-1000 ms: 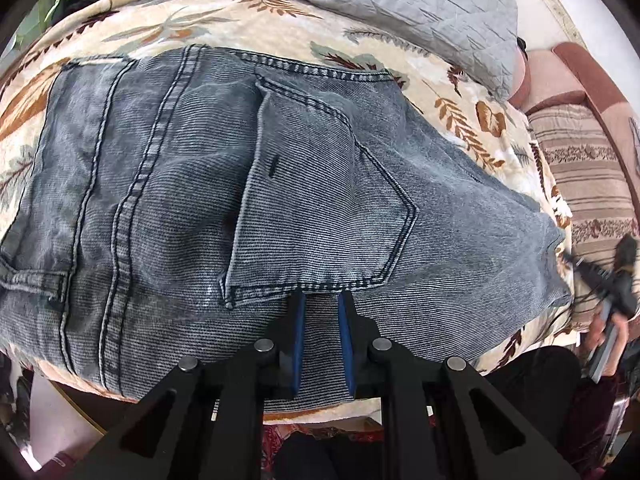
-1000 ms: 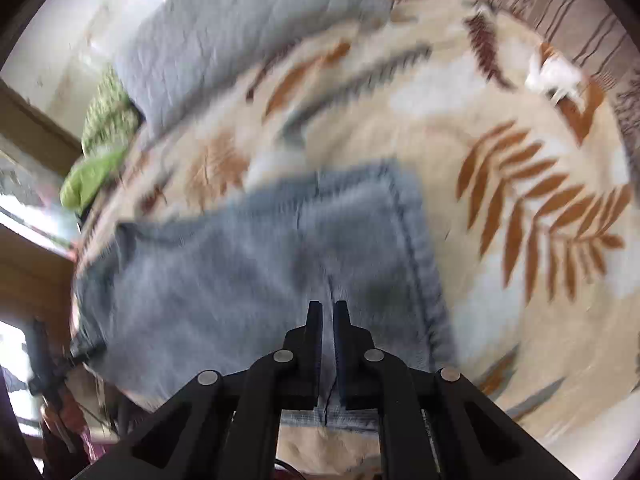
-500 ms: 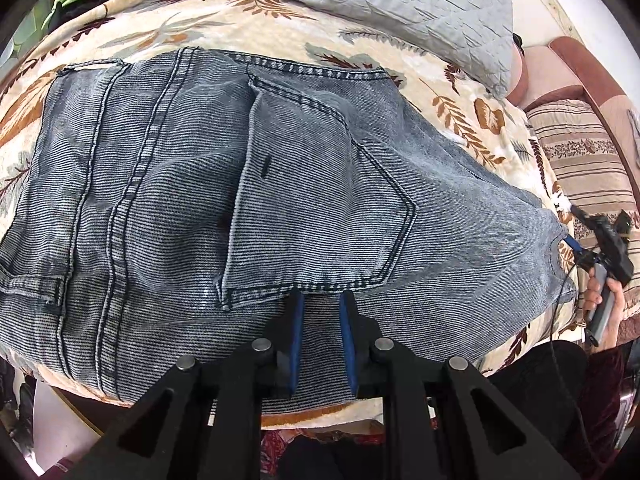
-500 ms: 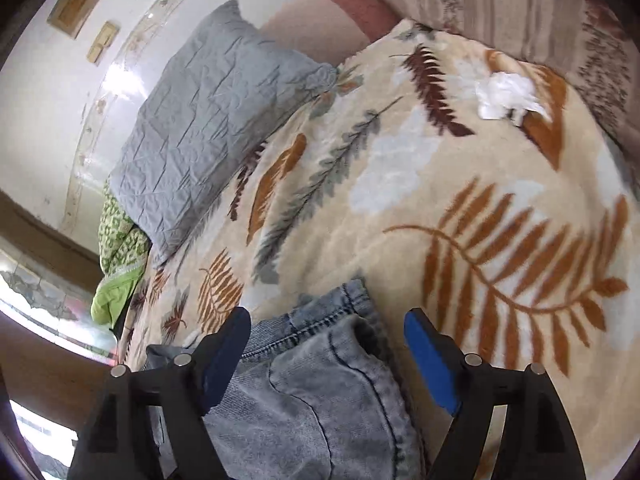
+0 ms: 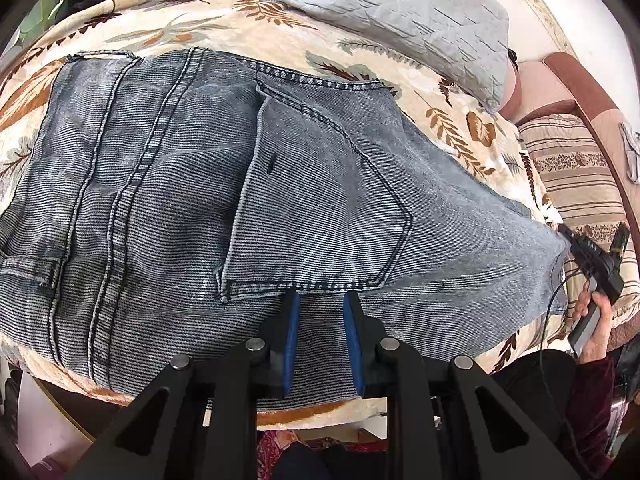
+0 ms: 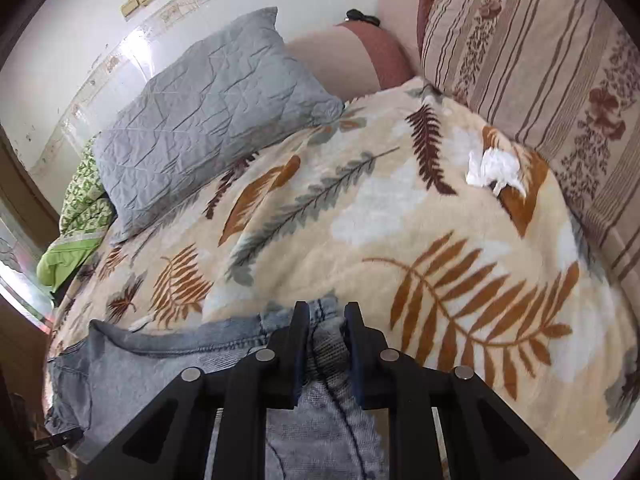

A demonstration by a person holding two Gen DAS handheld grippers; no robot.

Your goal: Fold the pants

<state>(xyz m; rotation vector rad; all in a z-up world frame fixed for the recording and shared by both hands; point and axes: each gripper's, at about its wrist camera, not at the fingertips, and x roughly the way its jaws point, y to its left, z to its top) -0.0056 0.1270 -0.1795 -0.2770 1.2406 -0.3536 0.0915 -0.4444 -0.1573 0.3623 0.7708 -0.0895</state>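
Grey-blue jeans (image 5: 248,208) lie folded on a leaf-print blanket (image 5: 224,24), back pocket up. My left gripper (image 5: 319,300) hovers over the waist end just below the pocket, its jaws a little apart with nothing between them. My right gripper (image 6: 326,312) has closed in on the hem end of the jeans (image 6: 324,360), with a bunched fold of denim between its jaws. It also shows at the right edge of the left wrist view (image 5: 592,256), held in a hand.
A grey quilted pillow (image 6: 208,112) lies at the back of the bed. A striped cushion (image 6: 532,60) stands at the right. A crumpled white tissue (image 6: 494,170) lies on the blanket (image 6: 440,240). Green bedding (image 6: 76,236) is at the far left.
The right gripper opened wide over the jeans' hem, then closed in on a fold of it. The left gripper has hardly moved and stays slightly apart.
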